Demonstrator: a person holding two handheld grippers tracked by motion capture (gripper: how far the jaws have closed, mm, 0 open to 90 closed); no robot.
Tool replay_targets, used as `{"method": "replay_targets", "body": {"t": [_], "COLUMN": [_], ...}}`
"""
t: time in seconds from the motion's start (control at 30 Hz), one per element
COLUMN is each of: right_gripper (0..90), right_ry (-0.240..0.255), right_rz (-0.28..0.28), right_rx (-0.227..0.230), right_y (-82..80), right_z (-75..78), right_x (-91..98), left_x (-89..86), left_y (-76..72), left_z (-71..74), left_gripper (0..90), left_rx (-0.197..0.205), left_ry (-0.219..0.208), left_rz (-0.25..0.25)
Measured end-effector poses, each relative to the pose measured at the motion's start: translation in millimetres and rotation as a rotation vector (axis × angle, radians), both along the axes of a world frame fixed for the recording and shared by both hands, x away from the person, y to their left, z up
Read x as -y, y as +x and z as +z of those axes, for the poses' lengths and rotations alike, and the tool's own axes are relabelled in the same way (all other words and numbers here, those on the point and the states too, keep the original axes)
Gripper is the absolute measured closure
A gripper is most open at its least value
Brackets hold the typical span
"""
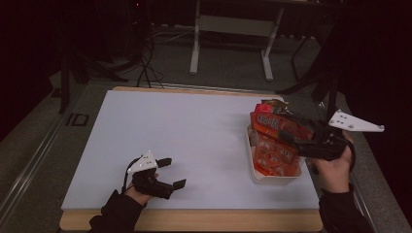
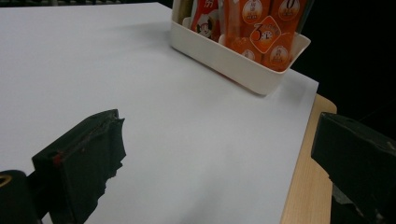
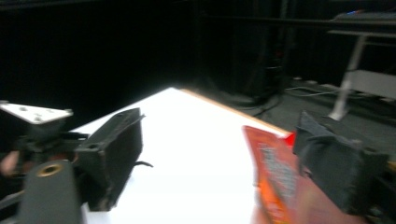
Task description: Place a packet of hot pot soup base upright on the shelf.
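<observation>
Right hand-held gripper [image 1: 286, 132]: in the high view it hangs over the cream tray [image 1: 274, 178] at the right edge of the surface [image 1: 194, 141], near the front right corner. Its jaws stand wide apart. The right gripper view shows an orange snack packet [image 3: 275, 179] between them, close to the right-hand jaw; blur prevents telling whether that jaw touches it, but the packet is not clamped.

Orange snack packets [image 1: 274, 138]: they stand upright and crowded in the tray, some leaning. The left gripper view gives the detail the high view lacks: printed orange diamond labels on the packet fronts [image 2: 261, 32] and the tray's plain rim and wall [image 2: 233, 60], with the tray sitting close to the surface's edge, where a strip of wood [image 2: 303, 186] shows beyond the white top.

Left hand-held gripper [image 1: 169, 173]: it rests low near the front left corner of the surface, well apart from the tray. Its jaws are fully spread with nothing between them; its own view shows bare white surface in the gap. The high view adds the person's dark sleeve [image 1: 119, 213] behind it.
</observation>
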State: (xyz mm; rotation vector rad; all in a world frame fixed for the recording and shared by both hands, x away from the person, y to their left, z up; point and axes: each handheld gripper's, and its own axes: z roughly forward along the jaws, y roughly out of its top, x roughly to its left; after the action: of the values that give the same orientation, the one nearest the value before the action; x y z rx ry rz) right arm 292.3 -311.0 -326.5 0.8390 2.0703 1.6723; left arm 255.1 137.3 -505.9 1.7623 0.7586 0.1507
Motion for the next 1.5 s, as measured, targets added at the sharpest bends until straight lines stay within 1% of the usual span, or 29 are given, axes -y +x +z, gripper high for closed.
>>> {"method": "replay_targets", "body": {"t": [0.1,0.17,0.27,0.33,0.37,0.43,0.47,0.57,0.7,0.77,0.9,0.97,1.0,1.17,1.2,1.27,1.33,1.43,1.5], "right_gripper": [12.6,12.3,12.3,12.3,12.3,12.3,12.3,12.3,12.3,12.4,12.4,12.4,12.4,12.4,12.4,12.4,12.4,12.4,12.4], "right_ry": [-0.007,-0.006,-0.012,-0.023,-0.03,-0.03,-0.045,-0.048,-0.067,-0.078,-0.103,-0.112,-0.112,-0.113,-0.113,-0.126,-0.133,-0.128,-0.135], "right_rz": [0.033,0.066,0.088,0.096,0.1,0.108,0.111,0.129,0.15,0.151,0.177,0.181,0.181,0.187,0.187,0.188,0.195,0.193,0.19], "right_rx": [-0.009,-0.019,-0.029,-0.027,-0.033,-0.037,-0.043,-0.056,-0.071,-0.069,-0.094,-0.108,-0.108,-0.128,-0.128,-0.138,-0.14,-0.147,-0.153], "right_y": [-1.4,-1.4,-1.3,-1.3,-0.9,-0.8,-0.8,-0.7,-1.7,-2.5,-3.0,-3.5,-3.5,-5.5,-5.5,-6.9,-7.4,-9.7,-11.6], "right_z": [-8.2,-15.0,-25.3,-31.4,-34.1,-36.9,-43.5,-52.4,-64.4,-70.7,-84.3,-89.3,-89.3,-102.5,-102.5,-109.5,-112.1,-117.6,-122.1], "right_x": [-14.1,-22.5,-33.2,-38.7,-40.9,-42.9,-47.0,-51.1,-57.3,-59.9,-65.3,-67.3,-67.3,-69.6,-69.6,-70.7,-71.1,-70.1,-68.9], "left_x": [-0.2,-0.4,-0.9,-1.5,-1.4,-1.3,-1.3,-1.4,-1.3,-1.2,-1.4,-1.5,-1.5,-1.7,-1.7,-1.5,-0.7,0.7,0.9], "left_y": [-0.1,-0.4,-0.7,-0.8,-1.0,-1.3,-1.3,-1.1,-1.4,-1.4,-1.4,-1.4,-1.4,-2.2,-2.2,-2.5,-3.2,-4.2,-4.4], "left_z": [-0.6,-0.5,0.2,0.8,0.9,1.0,0.9,0.9,1.0,0.6,0.2,0.4,0.4,-0.1,-0.1,-0.1,0.3,0.4,0.3], "left_gripper": [2.5,2.4,2.4,2.4,2.4,2.4,2.5,2.4,2.4,2.4,2.4,2.4,2.4,2.4,2.4,2.4,2.4,2.4,2.4], "left_rx": [-0.002,0.0,0.004,0.007,0.008,0.01,0.01,0.01,0.011,0.008,0.007,0.009,0.009,0.01,0.01,0.014,0.021,0.025,0.03], "left_ry": [-0.002,-0.002,-0.004,-0.001,-0.003,-0.002,-0.001,-0.001,-0.002,0.0,0.001,0.0,0.0,-0.004,-0.004,-0.001,0.0,0.007,0.01], "left_rz": [0.001,0.003,0.003,0.001,0.002,0.0,0.0,0.0,-0.002,-0.004,-0.003,-0.005,-0.005,-0.004,-0.004,-0.01,-0.019,-0.027,-0.028]}}
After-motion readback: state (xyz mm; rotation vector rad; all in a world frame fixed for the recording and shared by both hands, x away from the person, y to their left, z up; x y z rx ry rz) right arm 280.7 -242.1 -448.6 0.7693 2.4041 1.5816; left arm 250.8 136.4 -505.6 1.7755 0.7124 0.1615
